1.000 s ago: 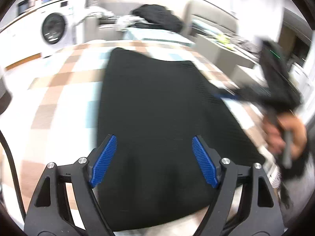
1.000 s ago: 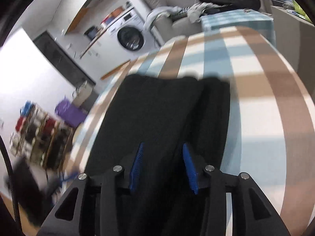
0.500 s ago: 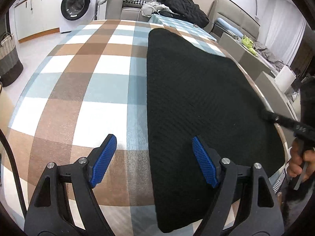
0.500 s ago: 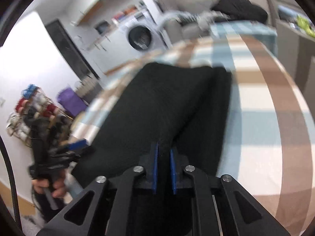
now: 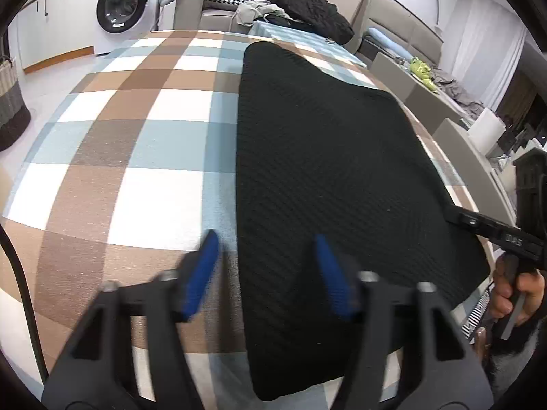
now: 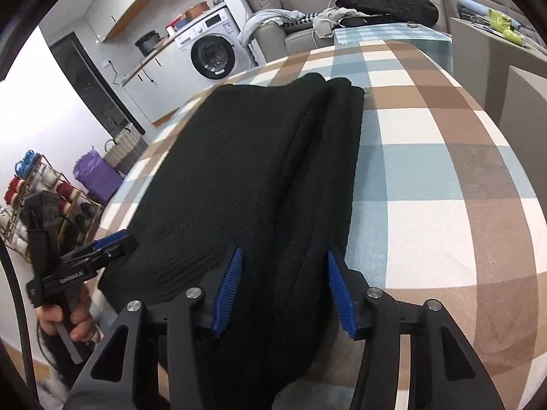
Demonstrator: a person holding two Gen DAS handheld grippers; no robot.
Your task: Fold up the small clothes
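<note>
A checked tablecloth point(image 5: 112, 157) in brown, white and pale blue covered the table. Beyond its far edge stood a white washing machine point(image 5: 123, 10) to the left and a grey sofa point(image 5: 218, 17) heaped with a black jacket point(image 5: 307, 10) and pale laundry point(image 5: 253, 10). Left of the cloth, on the floor, stood a woven basket point(image 6: 124, 150), a purple bag point(image 6: 97, 174) and a wire rack point(image 6: 37, 191).
</note>
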